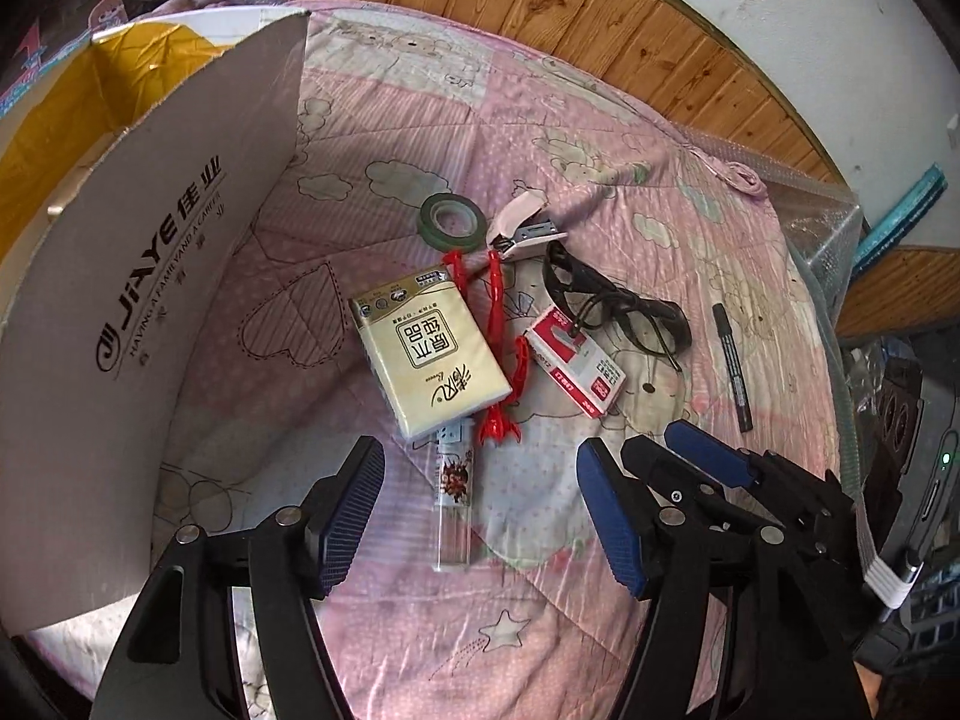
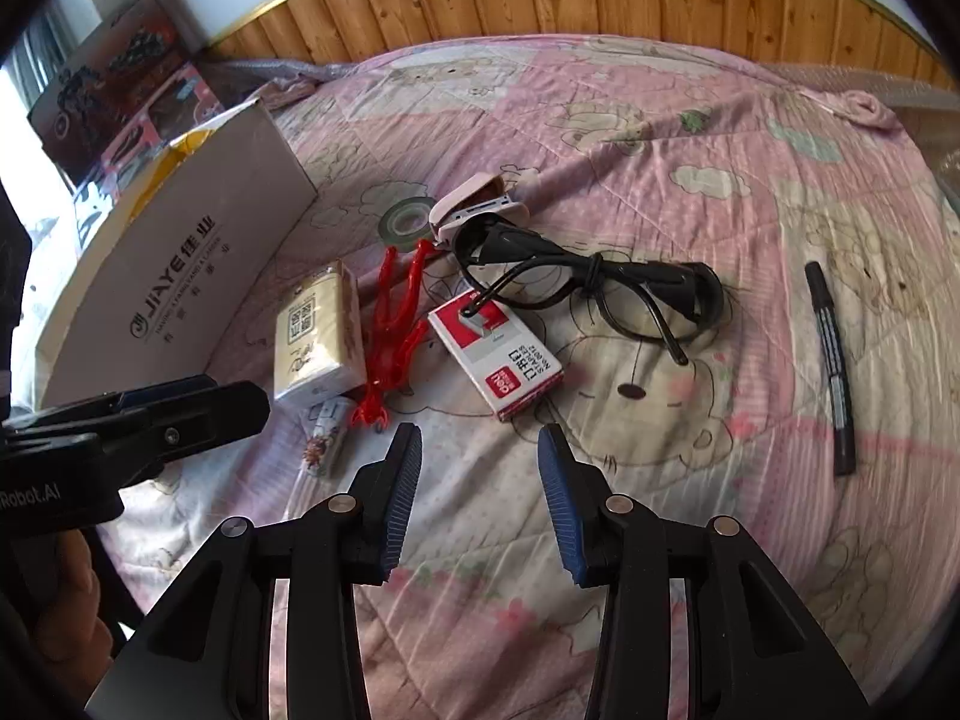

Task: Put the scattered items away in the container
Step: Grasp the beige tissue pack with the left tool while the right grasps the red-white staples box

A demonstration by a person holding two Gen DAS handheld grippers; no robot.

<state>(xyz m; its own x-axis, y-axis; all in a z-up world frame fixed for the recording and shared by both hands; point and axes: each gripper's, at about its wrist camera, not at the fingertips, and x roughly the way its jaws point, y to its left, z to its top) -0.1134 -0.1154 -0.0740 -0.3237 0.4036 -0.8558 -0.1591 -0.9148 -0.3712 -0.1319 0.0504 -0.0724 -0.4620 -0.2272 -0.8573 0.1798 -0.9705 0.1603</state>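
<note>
Left wrist view: my left gripper (image 1: 480, 516) gapes empty above the lighter (image 1: 454, 498).
My right gripper (image 2: 479, 501) gapes too, staple box (image 2: 498, 363) at centre frame.

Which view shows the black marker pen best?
The right wrist view: the black marker pen lies whole and large on the pink quilt, its white label visible. The left wrist view shows it smaller, near the right edge, just beyond the right hand-held gripper.
</note>
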